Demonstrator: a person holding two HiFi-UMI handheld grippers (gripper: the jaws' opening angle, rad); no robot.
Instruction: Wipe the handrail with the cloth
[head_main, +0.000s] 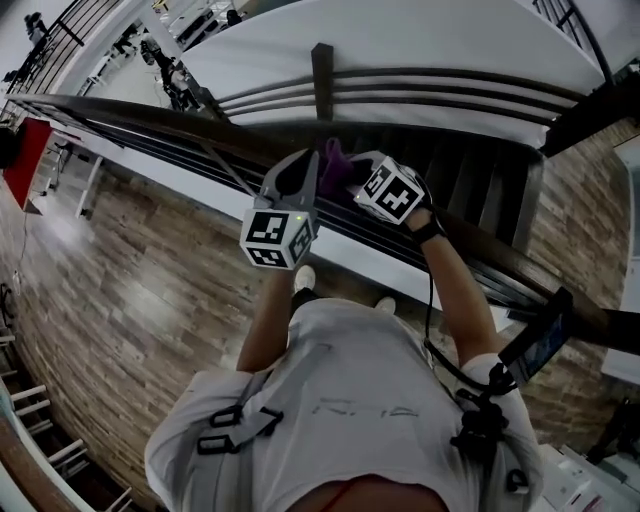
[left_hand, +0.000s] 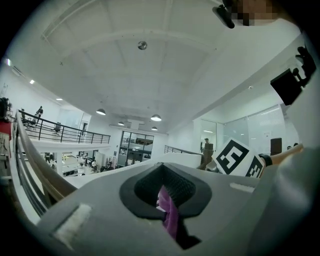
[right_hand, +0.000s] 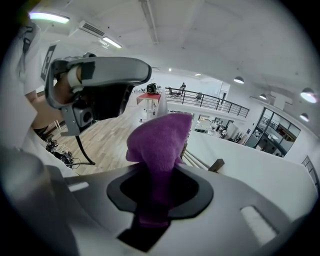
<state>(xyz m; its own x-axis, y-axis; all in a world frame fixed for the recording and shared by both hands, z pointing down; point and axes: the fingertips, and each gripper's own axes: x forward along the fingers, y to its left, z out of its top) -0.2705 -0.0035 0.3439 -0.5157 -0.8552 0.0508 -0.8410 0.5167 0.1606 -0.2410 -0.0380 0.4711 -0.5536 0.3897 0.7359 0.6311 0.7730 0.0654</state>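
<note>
A purple cloth (head_main: 336, 160) is bunched between my two grippers just over the dark handrail (head_main: 150, 112), which runs from upper left to lower right. The left gripper (head_main: 305, 168) is shut on a thin fold of the cloth (left_hand: 170, 216). My right gripper (head_main: 353, 170) is shut on a thick wad of the cloth (right_hand: 160, 141), which bulges out past its jaws. In the right gripper view the left gripper (right_hand: 142, 73) sits close at the upper left. Whether the cloth touches the rail I cannot tell.
Below the rail are thinner dark bars (head_main: 420, 100) and a white balcony wall (head_main: 400, 40). A wood floor (head_main: 150, 290) lies under the person's feet. A phone (head_main: 541, 338) hangs on a chest mount at right. A red table (head_main: 24, 160) stands far left.
</note>
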